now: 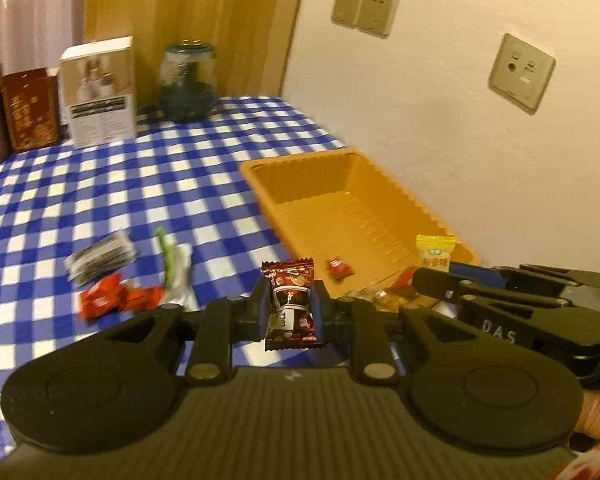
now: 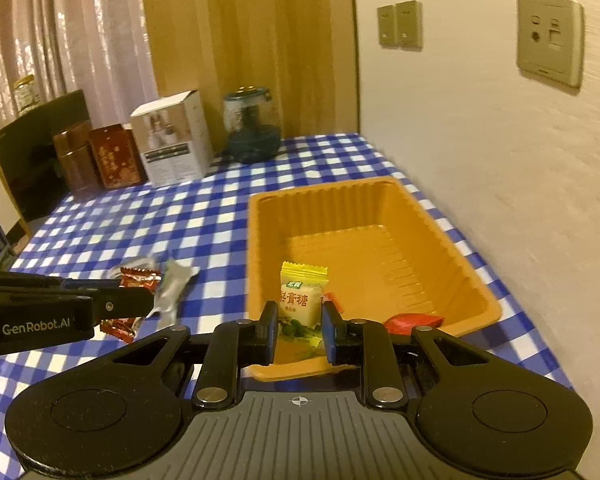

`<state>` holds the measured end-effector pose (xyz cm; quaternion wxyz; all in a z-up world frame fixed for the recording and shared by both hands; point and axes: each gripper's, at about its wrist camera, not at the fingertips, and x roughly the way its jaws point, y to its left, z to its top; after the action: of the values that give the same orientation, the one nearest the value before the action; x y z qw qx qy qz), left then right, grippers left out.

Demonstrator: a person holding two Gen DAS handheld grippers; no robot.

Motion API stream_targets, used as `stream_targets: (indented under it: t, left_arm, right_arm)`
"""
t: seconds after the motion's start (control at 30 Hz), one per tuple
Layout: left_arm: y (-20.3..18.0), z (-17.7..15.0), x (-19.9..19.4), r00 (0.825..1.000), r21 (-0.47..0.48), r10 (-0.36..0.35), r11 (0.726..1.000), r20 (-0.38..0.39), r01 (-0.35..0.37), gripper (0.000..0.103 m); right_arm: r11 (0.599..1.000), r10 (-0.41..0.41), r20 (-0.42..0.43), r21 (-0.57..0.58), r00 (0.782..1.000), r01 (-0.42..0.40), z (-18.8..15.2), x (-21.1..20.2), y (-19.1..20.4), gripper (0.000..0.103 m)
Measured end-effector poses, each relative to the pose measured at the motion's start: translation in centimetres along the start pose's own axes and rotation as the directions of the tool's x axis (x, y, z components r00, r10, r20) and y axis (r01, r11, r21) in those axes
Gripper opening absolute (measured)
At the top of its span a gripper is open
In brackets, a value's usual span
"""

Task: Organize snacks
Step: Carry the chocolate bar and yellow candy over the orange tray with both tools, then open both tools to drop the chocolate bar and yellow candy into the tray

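The left claw (image 1: 291, 312) pinches a dark red snack packet (image 1: 292, 304) between its blue pads, holding it upright and clear of the bench (image 1: 100, 192), just short of the near left corner of the orange tray (image 1: 300, 168). The right claw (image 2: 300, 330) pinches a yellow candy packet (image 2: 302, 300) the same way, and it hangs over the tray's (image 2: 256, 240) near end, where a red wrapped sweet (image 2: 414, 322) already lies on the ribbed floor (a second small red piece shows beside the yellow packet, though what it is I cannot tell). Both packets are gripped across their middles, which probably keeps the crinkly ends free and lets each drop flat when the claw spreads.

The tray sits hard by the wall, so both claws come at it from the open near side. Still loose on the checked cloth to the left are two red sweets (image 1: 116, 298), a silver-and-black packet (image 1: 100, 258) and a pale packet with a green strip (image 1: 178, 268), all lying close together and well apart from the tray. The boxes and the glass jar (image 1: 186, 80) at the back stand out of the way.

By my reckoning the sorting is partly done: two packets in hand, a few to go.
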<state>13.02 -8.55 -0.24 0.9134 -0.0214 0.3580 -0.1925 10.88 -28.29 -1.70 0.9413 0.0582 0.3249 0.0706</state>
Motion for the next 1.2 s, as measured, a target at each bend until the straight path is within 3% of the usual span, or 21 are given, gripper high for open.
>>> stream_targets:
  t: [0.67, 1.2]
  left_arm:
    - [-5.1, 2.7, 5.2, 0.998, 0.040, -0.058, 0.997, -0.033, 0.059, 0.019]
    - [-6.0, 3.0, 8.9, 0.995, 0.051, -0.060, 0.997, -0.079, 0.064, 0.019]
  right_arm:
    - [0.997, -0.048, -0.010, 0.059, 0.999, 0.048, 1.6, 2.1, -6.7, 0.023]
    - [0.996, -0.049, -0.012, 0.069, 0.999, 0.050, 2.3, 4.0, -8.1, 0.023]
